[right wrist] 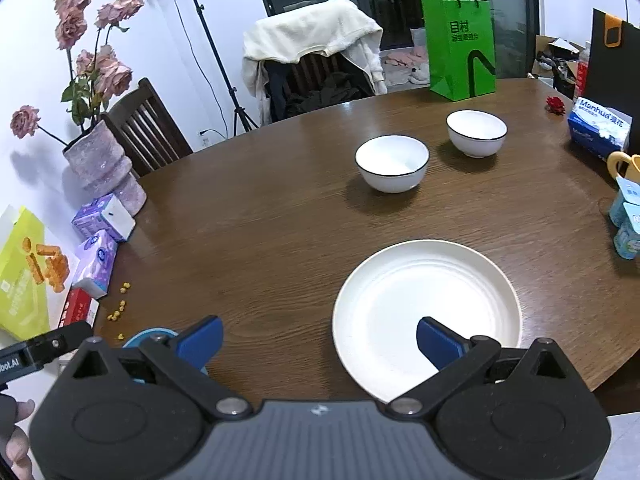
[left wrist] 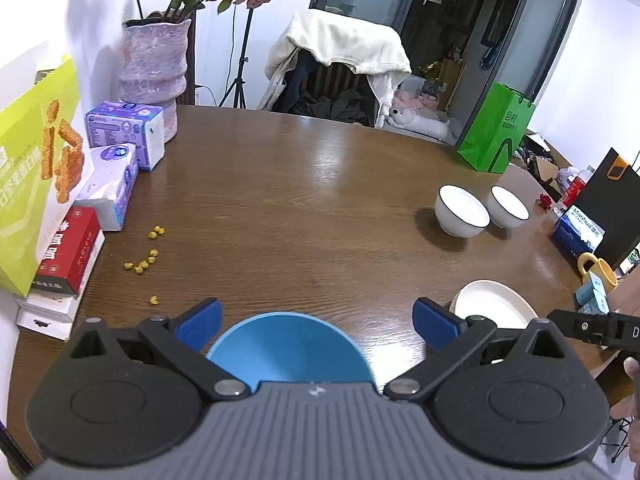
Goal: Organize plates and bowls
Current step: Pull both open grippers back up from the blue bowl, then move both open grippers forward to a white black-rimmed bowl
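On the round wooden table (right wrist: 260, 220) lie a white plate (right wrist: 428, 304) near the front and two white bowls with dark rims (right wrist: 392, 162) (right wrist: 476, 132) farther back. My right gripper (right wrist: 320, 340) stands open, its right finger over the plate's near rim and nothing between the pads. In the left wrist view my left gripper (left wrist: 318, 324) is open above a blue dish (left wrist: 290, 352), pads apart from it. The same view shows the white plate (left wrist: 492, 304) at the right and both bowls (left wrist: 462, 210) (left wrist: 508, 206) beyond. The blue dish (right wrist: 150, 334) is mostly hidden in the right wrist view.
A pink vase (left wrist: 154, 64) with flowers, tissue packs (left wrist: 126, 132) and boxes (left wrist: 68, 248) line the left edge. Small yellow bits (left wrist: 142, 264) lie near them. A green bag (right wrist: 460, 48), a tissue pack (right wrist: 600, 126) and a yellow mug (right wrist: 622, 166) stand at the back right.
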A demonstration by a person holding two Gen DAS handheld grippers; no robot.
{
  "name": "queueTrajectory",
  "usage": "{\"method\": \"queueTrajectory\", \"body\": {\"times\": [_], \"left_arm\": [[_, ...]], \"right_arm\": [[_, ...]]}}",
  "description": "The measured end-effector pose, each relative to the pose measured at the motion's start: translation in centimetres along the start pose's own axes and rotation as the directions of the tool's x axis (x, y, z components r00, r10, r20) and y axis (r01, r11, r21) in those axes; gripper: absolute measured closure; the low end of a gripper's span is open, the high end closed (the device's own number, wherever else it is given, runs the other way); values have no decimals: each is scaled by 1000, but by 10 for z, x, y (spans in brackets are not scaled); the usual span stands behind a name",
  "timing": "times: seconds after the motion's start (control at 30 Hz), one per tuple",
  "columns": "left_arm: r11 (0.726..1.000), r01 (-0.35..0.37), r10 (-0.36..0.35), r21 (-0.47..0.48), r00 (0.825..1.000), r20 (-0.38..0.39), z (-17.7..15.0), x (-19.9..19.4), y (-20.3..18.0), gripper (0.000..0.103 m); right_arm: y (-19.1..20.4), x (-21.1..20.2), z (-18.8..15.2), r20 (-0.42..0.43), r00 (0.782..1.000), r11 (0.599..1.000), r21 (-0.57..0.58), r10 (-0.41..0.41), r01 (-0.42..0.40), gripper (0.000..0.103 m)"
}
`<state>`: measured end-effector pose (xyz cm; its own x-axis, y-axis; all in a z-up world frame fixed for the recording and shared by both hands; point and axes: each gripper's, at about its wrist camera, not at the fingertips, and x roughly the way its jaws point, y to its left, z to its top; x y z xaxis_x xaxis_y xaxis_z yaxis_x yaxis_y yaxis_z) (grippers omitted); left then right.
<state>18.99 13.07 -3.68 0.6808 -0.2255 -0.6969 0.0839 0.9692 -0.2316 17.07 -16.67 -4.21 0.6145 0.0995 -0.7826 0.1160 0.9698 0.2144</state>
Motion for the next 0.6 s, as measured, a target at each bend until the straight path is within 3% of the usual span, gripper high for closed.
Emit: {"method": "queueTrajectory", "body": {"times": [0.6], "left_arm": [[999,12,-13,-42,1000,-23,17,44,-76,0]], "right_arm": [[-84,13,54,-45,998,999,20,37,-36,0]]}}
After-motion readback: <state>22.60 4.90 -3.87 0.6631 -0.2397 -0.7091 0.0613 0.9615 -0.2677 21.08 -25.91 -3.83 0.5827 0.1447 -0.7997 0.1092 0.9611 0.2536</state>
